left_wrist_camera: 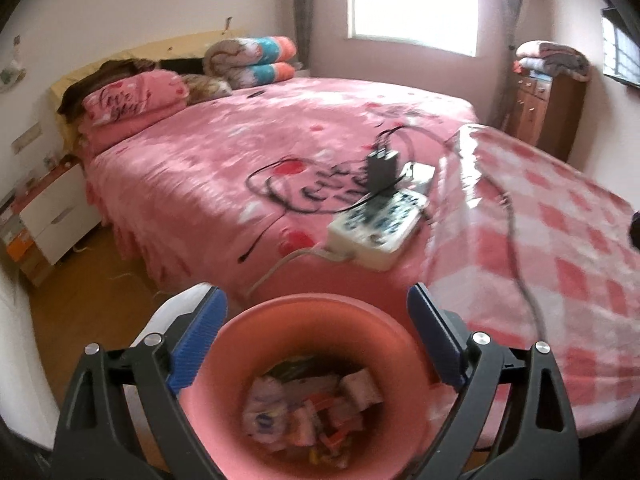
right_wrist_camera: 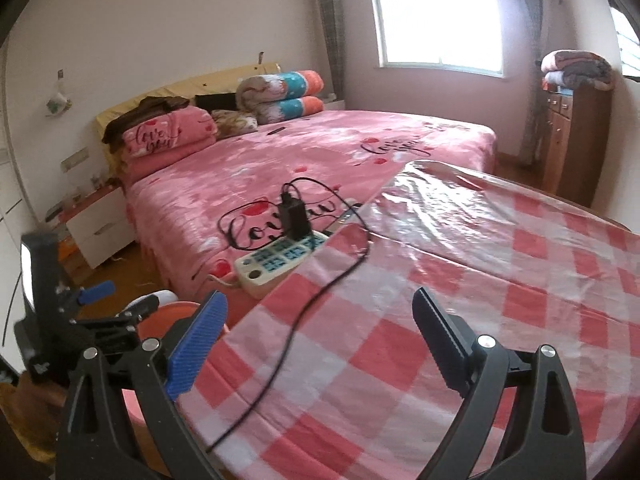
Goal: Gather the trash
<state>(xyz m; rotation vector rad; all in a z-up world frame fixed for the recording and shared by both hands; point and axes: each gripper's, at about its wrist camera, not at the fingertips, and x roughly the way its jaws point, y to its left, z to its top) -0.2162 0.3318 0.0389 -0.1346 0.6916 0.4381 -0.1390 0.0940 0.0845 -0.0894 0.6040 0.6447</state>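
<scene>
Since the pink bin (left_wrist_camera: 308, 392) at the bottom centre of the left wrist view already holds a heap of crumpled wrappers and paper scraps (left_wrist_camera: 308, 412), much of the collecting looks done. The left tongs (left_wrist_camera: 316, 336) stand wide open above it, their blue pads on either side of the rim without pressing on it and nothing between them. In the right wrist view the right tongs (right_wrist_camera: 320, 340) are also spread wide and empty, over the lower middle of the checked table (right_wrist_camera: 500, 280). The bin's orange-pink rim (right_wrist_camera: 160, 320) peeks out at lower left there, beside the table's edge and under the left tongs.

No loose trash shows on the visible part of the table; only a thin black cable (right_wrist_camera: 320, 292) runs across it to a charger (right_wrist_camera: 294, 216) plugged into a white power strip (right_wrist_camera: 276, 268) lying on the pink bed (right_wrist_camera: 320, 140). That suggests the task is near its end, though parts of the table and floor lie out of frame, so more litter may remain.
</scene>
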